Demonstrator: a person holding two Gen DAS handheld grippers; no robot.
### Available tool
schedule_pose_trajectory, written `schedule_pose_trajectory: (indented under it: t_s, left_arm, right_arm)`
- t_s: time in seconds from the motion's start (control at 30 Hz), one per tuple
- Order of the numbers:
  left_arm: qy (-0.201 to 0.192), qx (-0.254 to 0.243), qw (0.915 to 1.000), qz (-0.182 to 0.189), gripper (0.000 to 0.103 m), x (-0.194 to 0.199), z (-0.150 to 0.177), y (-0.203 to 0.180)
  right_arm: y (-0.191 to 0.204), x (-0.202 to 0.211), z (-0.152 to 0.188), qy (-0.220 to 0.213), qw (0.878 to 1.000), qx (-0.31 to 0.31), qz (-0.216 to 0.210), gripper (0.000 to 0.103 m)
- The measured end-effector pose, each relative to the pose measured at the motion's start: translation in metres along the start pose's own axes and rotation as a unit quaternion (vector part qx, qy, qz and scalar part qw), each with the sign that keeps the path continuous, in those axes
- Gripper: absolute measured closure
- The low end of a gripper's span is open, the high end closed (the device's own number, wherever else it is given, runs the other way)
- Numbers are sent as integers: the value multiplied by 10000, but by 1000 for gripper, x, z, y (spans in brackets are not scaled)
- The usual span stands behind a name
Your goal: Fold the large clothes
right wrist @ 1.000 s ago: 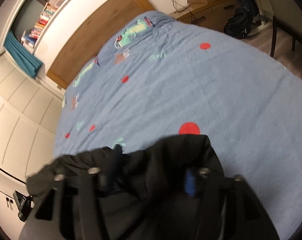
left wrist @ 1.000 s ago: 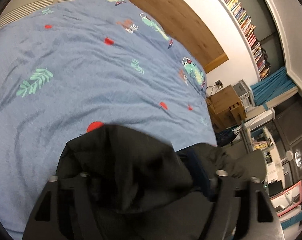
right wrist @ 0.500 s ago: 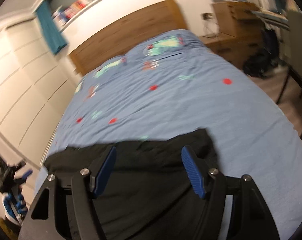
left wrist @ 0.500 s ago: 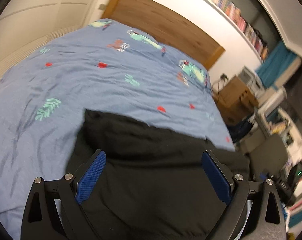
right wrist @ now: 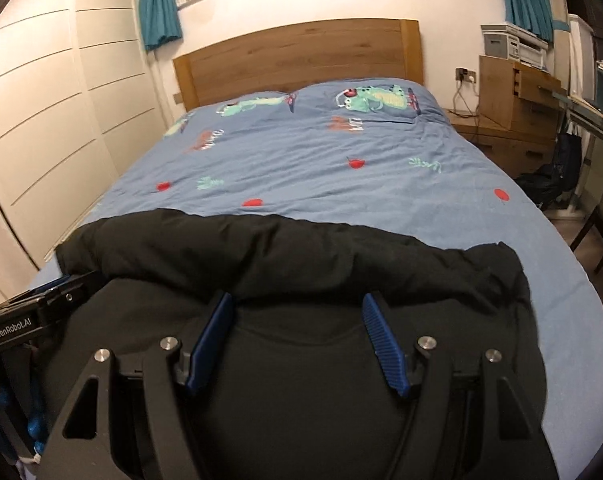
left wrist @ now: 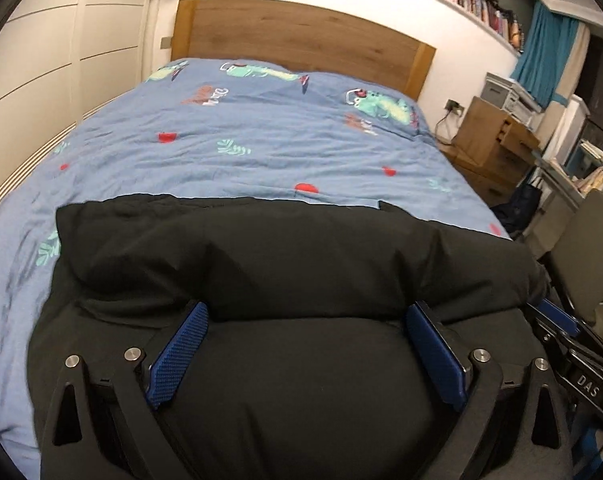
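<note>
A large black garment [left wrist: 293, 256] lies across the near end of the bed, its far part doubled over into a thick roll from side to side. My left gripper [left wrist: 306, 312] hovers over its near half; the jaws are opening and the blue pads [left wrist: 181, 348] stand wide apart, pressing on nothing, with cloth lying below them. In the right wrist view the same garment [right wrist: 301, 256] spreads under my right gripper [right wrist: 296, 300], which is open with its pads clear of the fabric. The two grippers sit side by side.
The blue patterned duvet [right wrist: 321, 160] runs back to a wooden headboard [right wrist: 301, 56]. White wardrobe doors [right wrist: 41, 120] line the left. A wooden chest [right wrist: 513, 92], a dark bag [right wrist: 549, 184] and a chair [left wrist: 581, 264] stand on the right.
Both grippers had black cloth bunched in their jaws a second ago. They let it go, rolled level and drew back; the garment now lies spread across the bed.
</note>
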State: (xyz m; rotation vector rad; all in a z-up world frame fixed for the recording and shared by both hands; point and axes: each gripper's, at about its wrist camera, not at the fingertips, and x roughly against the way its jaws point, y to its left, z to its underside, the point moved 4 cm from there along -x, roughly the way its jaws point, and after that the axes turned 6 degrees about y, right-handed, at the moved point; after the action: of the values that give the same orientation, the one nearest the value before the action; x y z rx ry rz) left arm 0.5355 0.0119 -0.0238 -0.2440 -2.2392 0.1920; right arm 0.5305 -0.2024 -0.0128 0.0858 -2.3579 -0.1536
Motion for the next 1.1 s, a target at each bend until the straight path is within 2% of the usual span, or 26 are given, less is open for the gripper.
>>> schedule_pose_trajectory:
  t_s: [0.27, 0.5, 0.87, 1.0, 1.1]
  left_arm:
    - [128, 58, 9998, -161, 1, -47, -1, 5]
    - [210, 126, 9996, -148, 1, -57, 5, 10]
    - [307, 251, 9990, -199, 1, -33, 15, 35]
    - [314, 256, 9986, -332, 1, -18, 23, 45]
    - [328, 346, 9979, -438, 1, 2, 33, 58]
  right_arm:
    - [-4, -42, -2, 22, 9997, 1, 254, 37]
    - [-8, -59, -1, 151, 9995, 14, 273, 37]
    - [-24, -43, 10, 194, 9989, 94, 412, 37]
    - [-47, -31, 18, 253, 9975, -49, 660, 37]
    - [-79, -17, 29, 371, 9942, -356, 942, 37]
